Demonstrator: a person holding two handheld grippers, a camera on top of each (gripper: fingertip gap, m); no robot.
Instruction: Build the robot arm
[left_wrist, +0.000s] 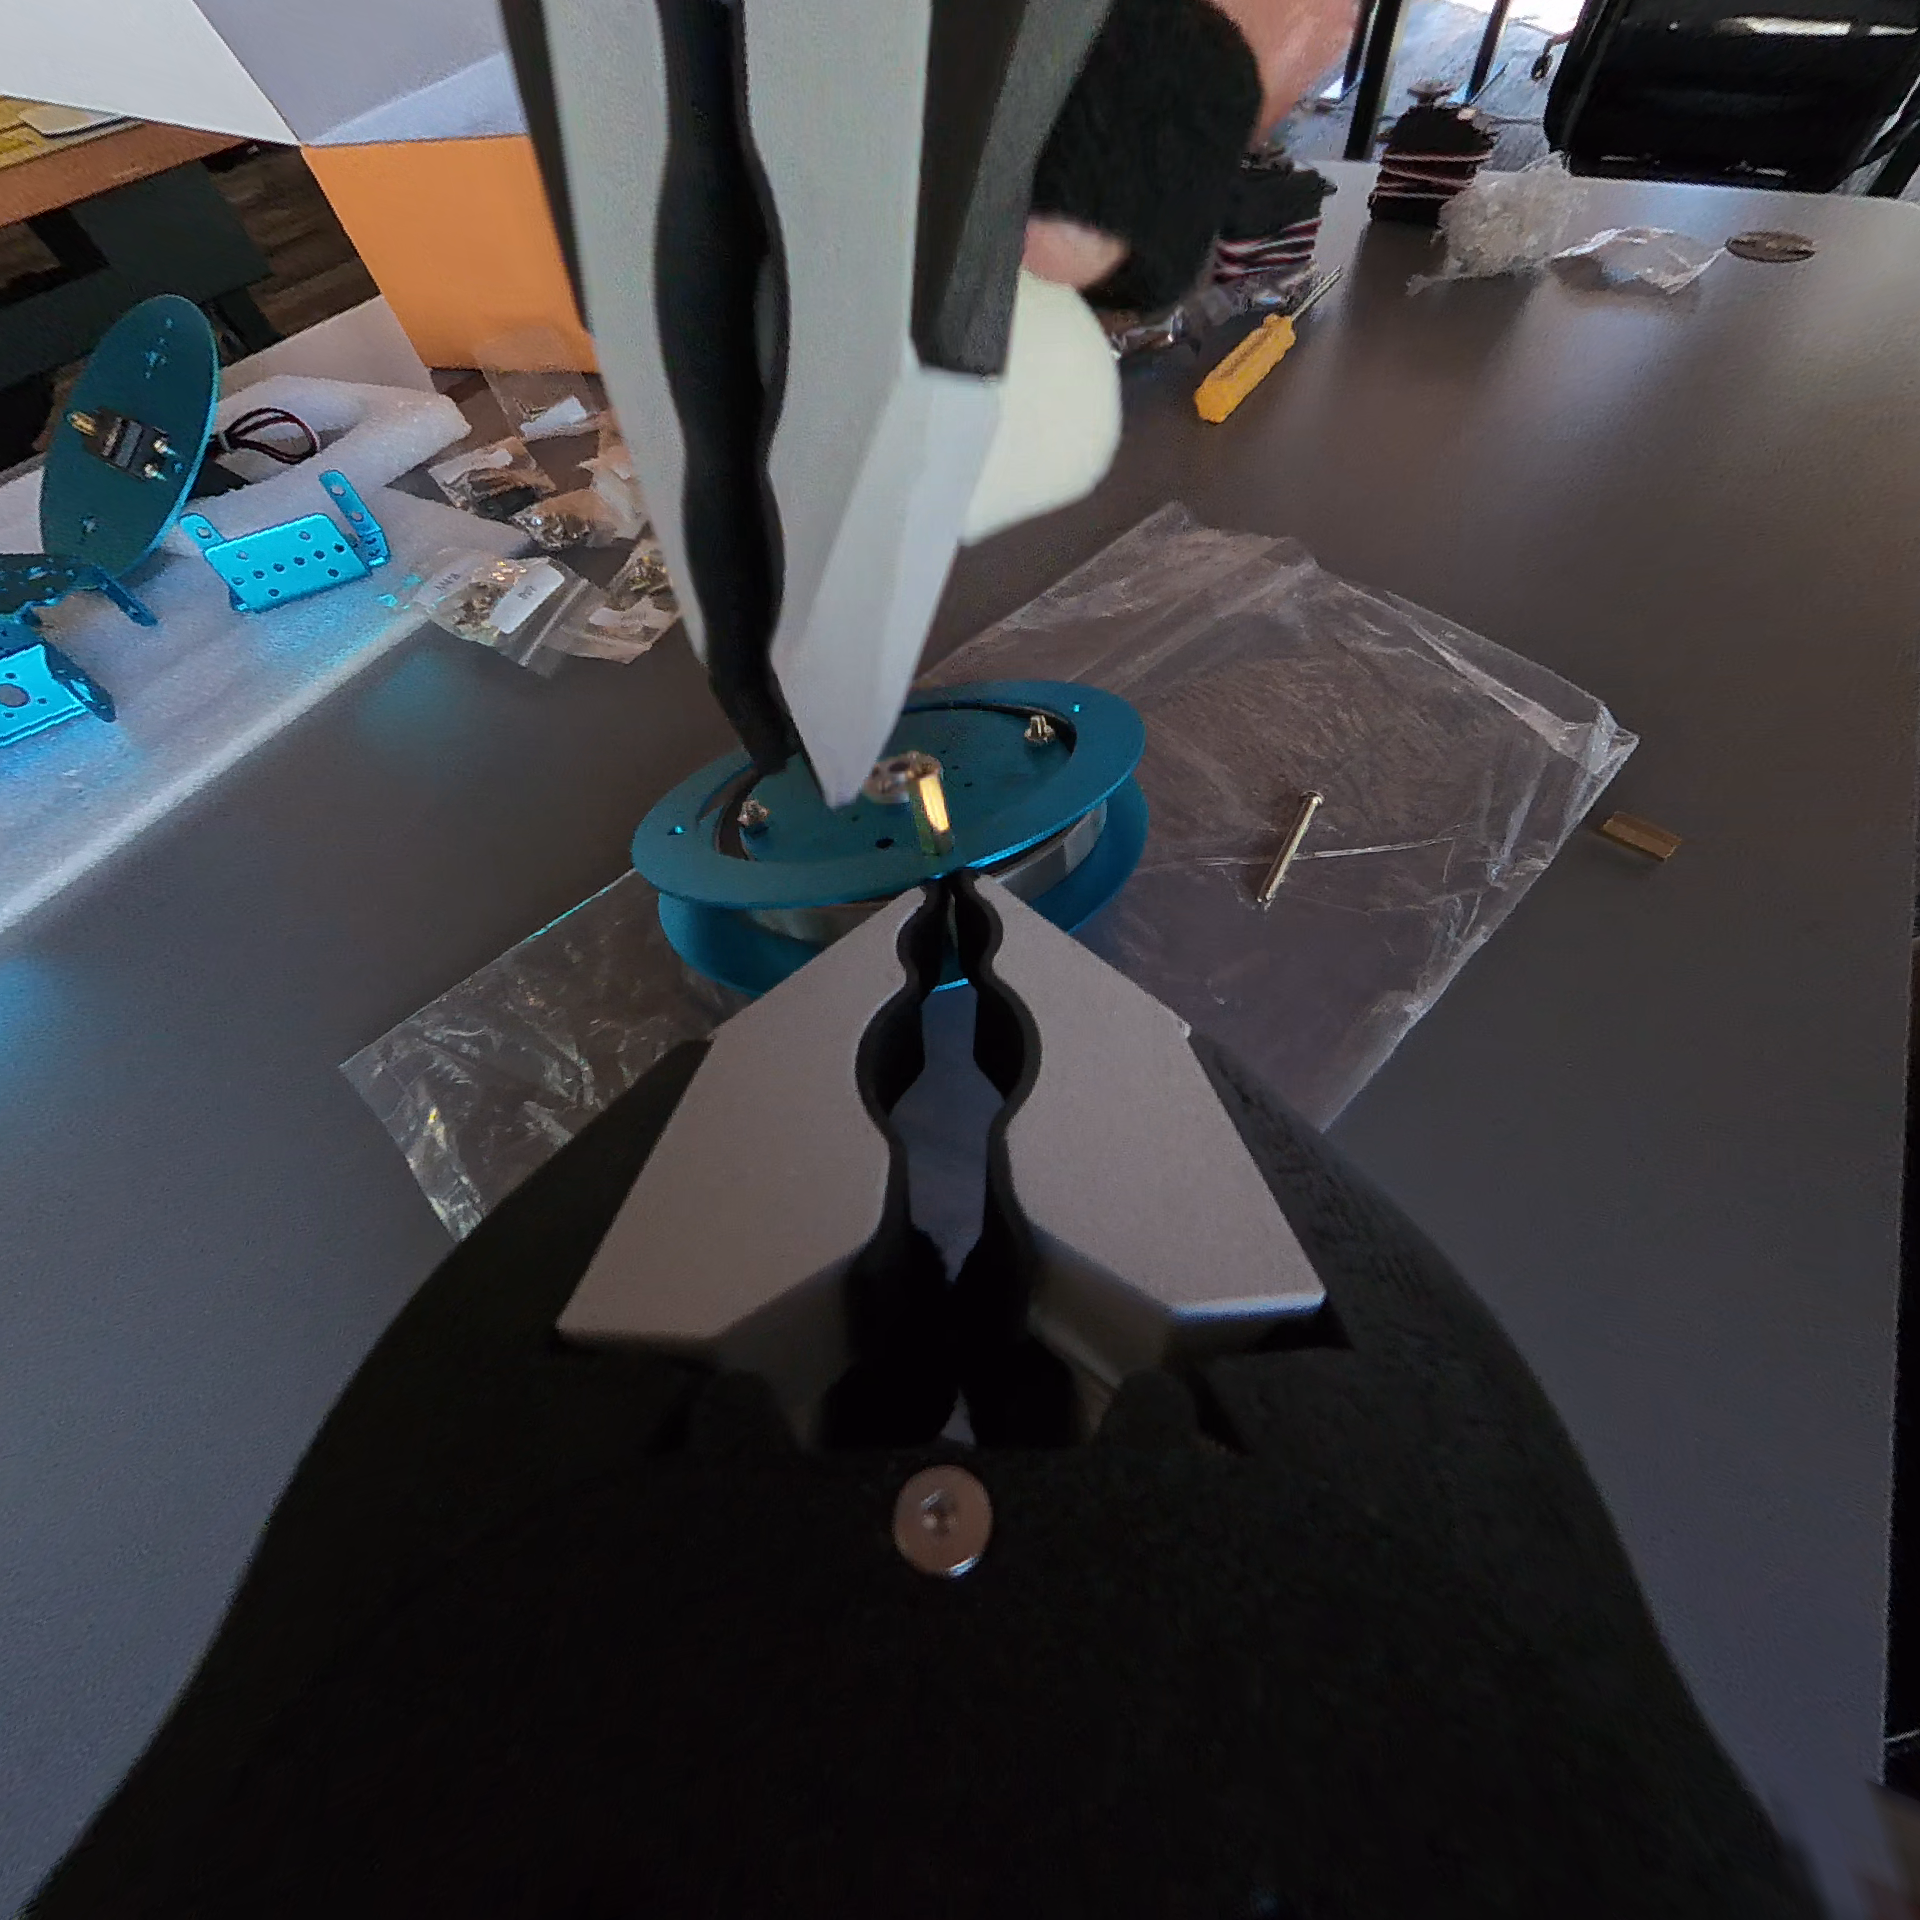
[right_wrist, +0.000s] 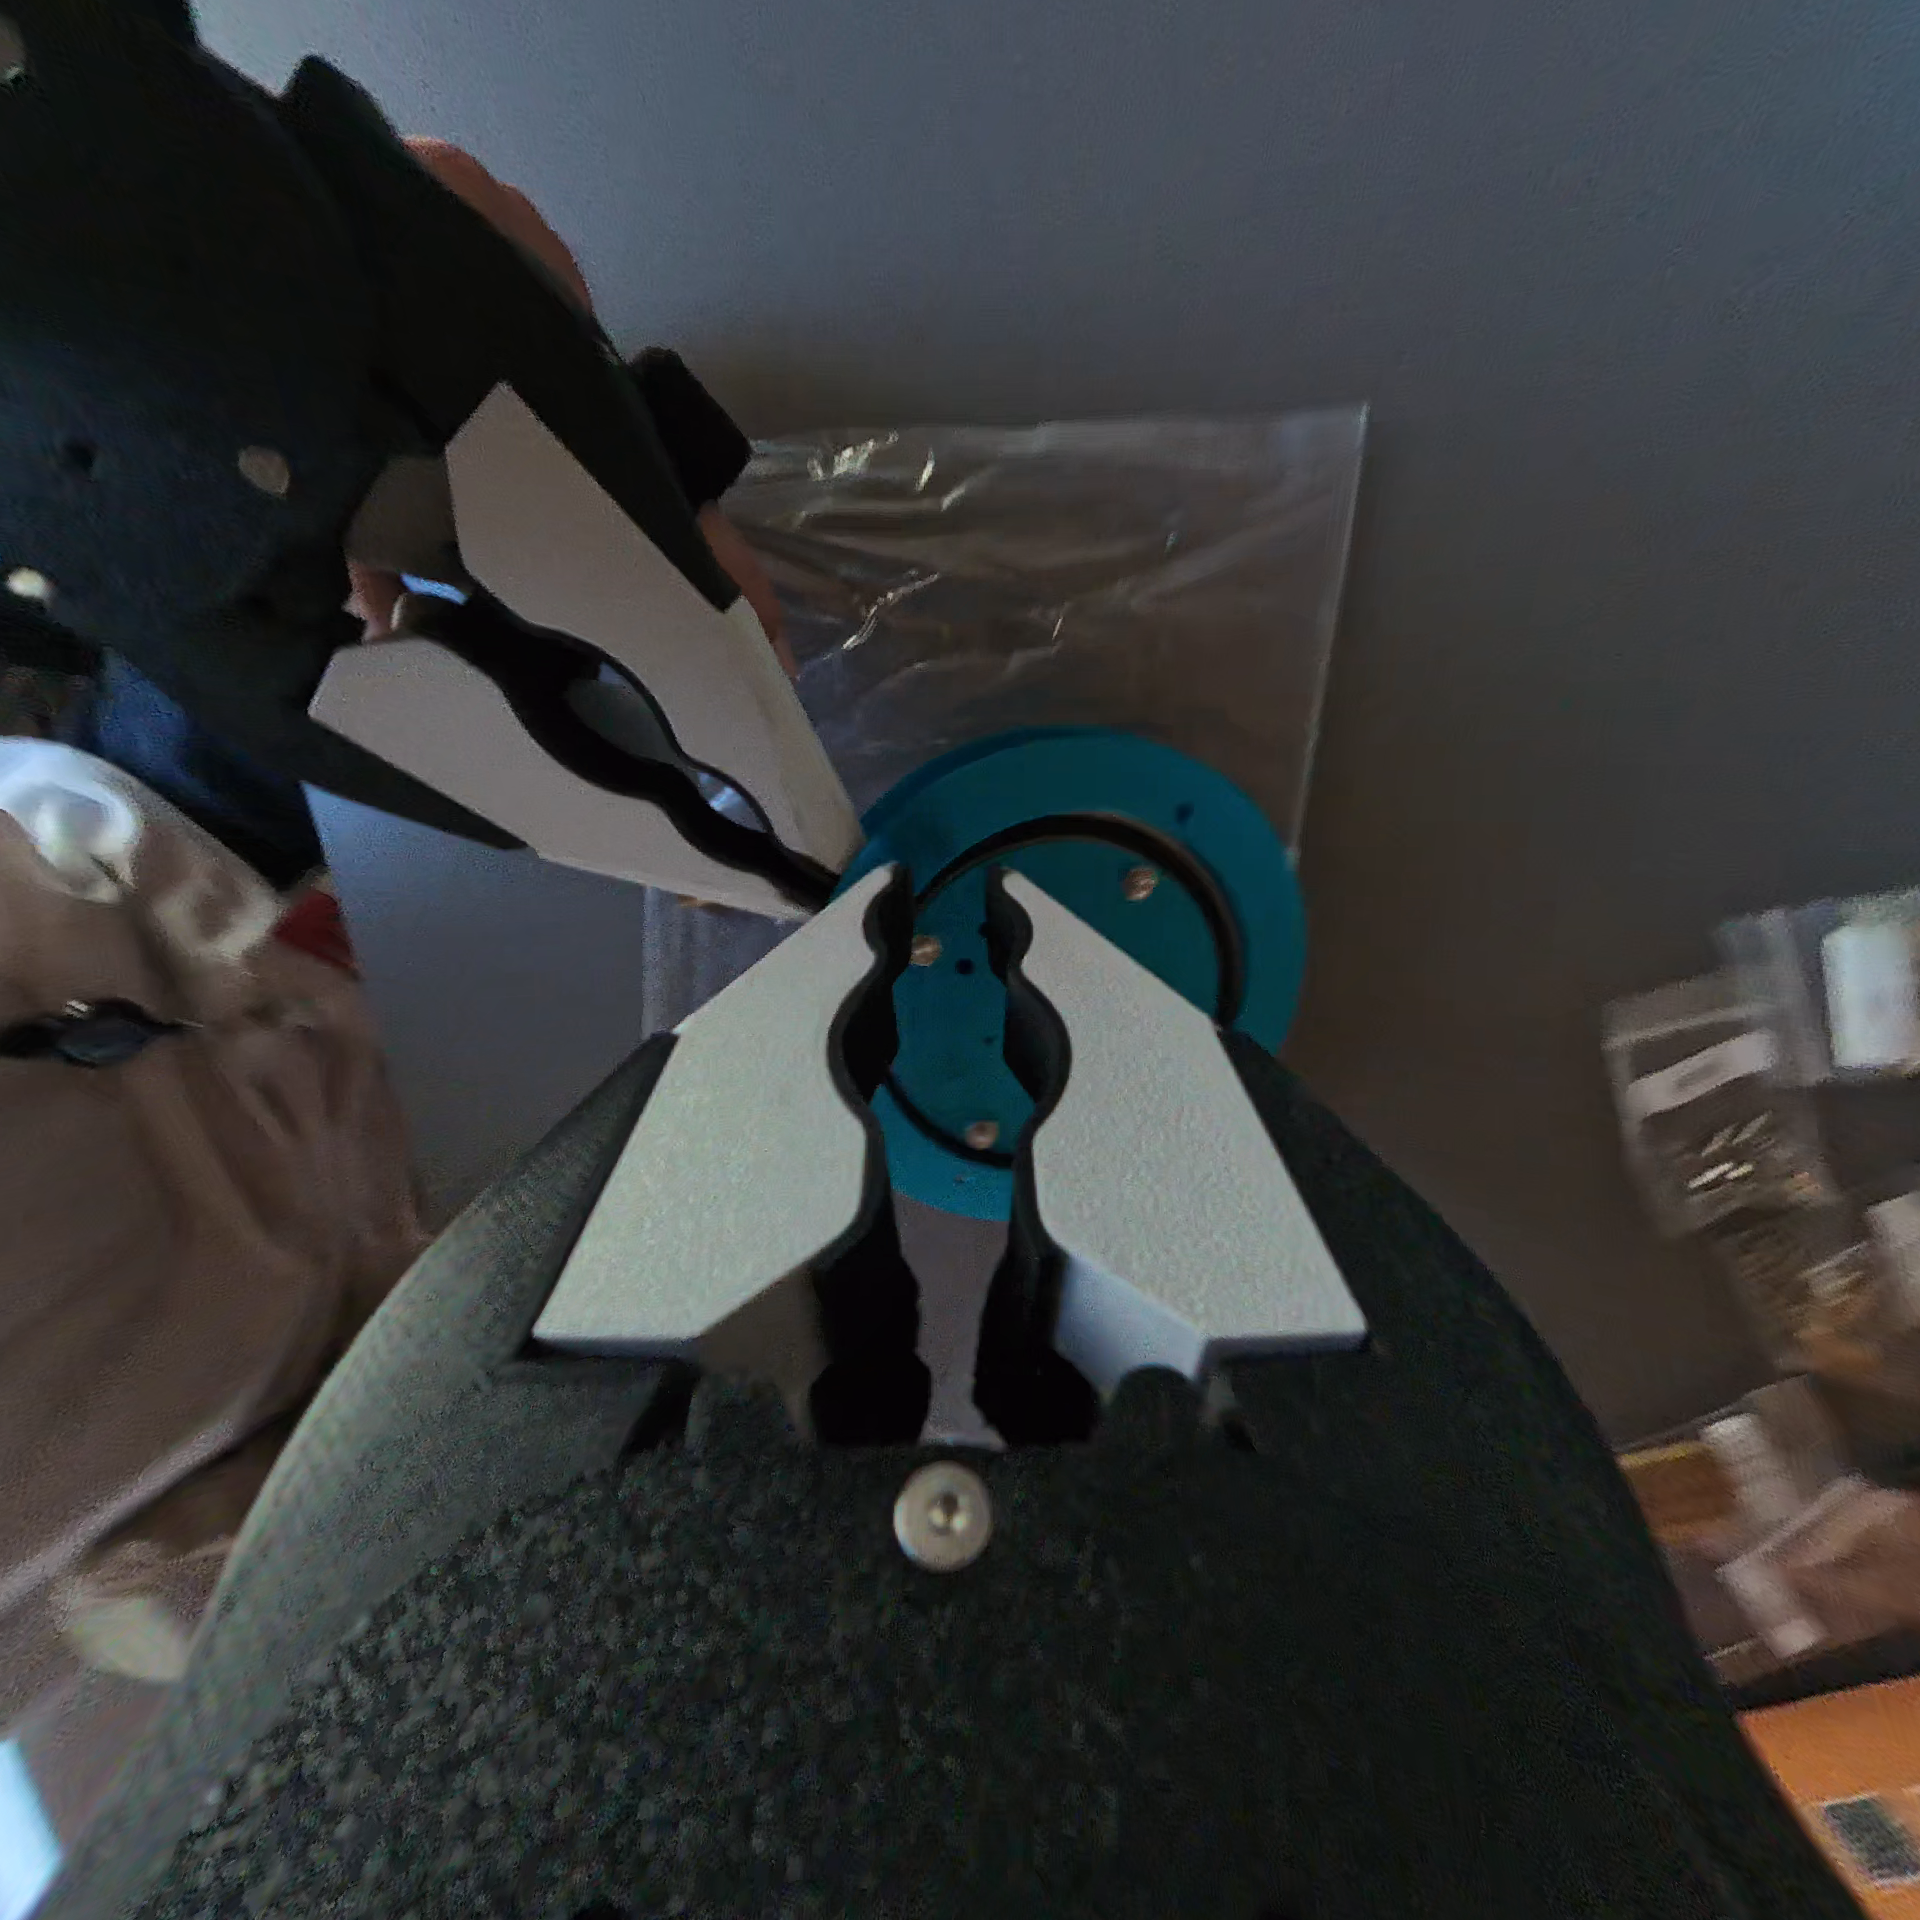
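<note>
Blue disc (left_wrist: 1039, 727) flat on a clear bag (left_wrist: 1351, 675), with three screws in its inner plate and one brass standoff (left_wrist: 932, 810) upright near the centre. Left gripper (left_wrist: 951, 883) at the disc's near rim, tips pressed together, hold on the rim uncertain; right gripper (right_wrist: 948, 878) over the disc's centre, jaws a crack apart, empty, beside the standoff. White labels on small bags (left_wrist: 520, 608) left of the disc, too small to read.
</note>
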